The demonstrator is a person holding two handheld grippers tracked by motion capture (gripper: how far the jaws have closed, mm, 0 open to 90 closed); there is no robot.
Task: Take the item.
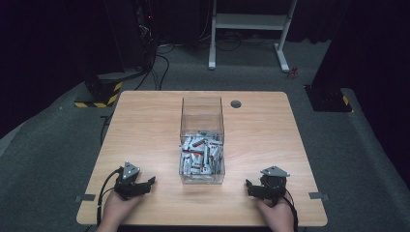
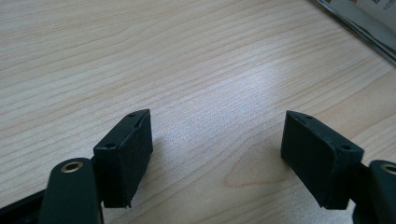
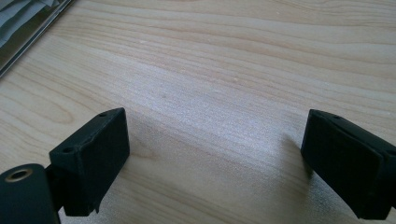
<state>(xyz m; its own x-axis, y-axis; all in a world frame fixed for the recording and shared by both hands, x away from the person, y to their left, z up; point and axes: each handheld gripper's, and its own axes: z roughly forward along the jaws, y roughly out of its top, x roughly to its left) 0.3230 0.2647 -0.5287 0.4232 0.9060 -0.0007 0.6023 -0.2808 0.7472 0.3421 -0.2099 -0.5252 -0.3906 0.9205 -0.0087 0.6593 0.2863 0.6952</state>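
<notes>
A: What is nearest?
B: Two hands at the near edge, each with one hand-held gripper: left hand-held gripper [image 1: 145,183], right hand-held gripper [image 1: 251,186]. Both rest on the tabletop [image 1: 145,125], jaws spread wide, holding nothing.
A: And farther?
B: One clear box [image 1: 202,140] at the centre, between them, holding many small white packets [image 1: 200,154], too jumbled to count. One grey hole [image 1: 235,104] lies beyond it.

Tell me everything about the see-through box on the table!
The box is a tall, clear, plastic-looking bin with straight walls and an open top. It stands upright in the middle of the wooden table. Its lower part holds a heap of small white, grey and red packets; its upper part is empty. Neither gripper touches it.
</notes>
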